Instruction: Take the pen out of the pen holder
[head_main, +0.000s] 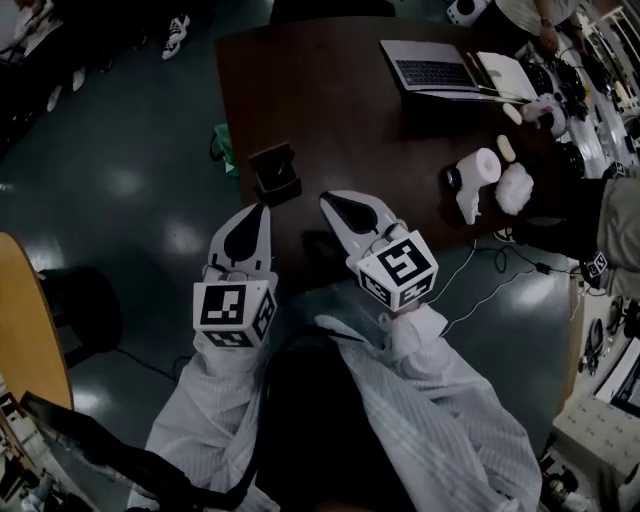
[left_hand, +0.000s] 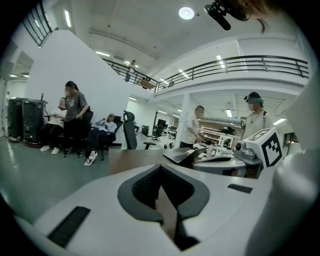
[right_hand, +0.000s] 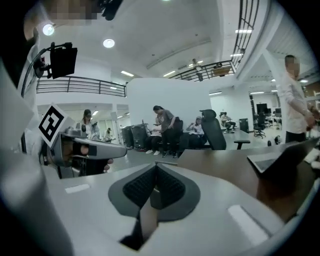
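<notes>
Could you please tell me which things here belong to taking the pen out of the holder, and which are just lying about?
For the job:
pen holder (its pen cannot be made out); left gripper and right gripper, both shut and empty.

Lying about:
laptop; notebook; white roll-like object; white fluffy lump.

Left gripper (left_hand: 160, 175), jaws together and empty, faces the brown table (left_hand: 132, 159).
</notes>
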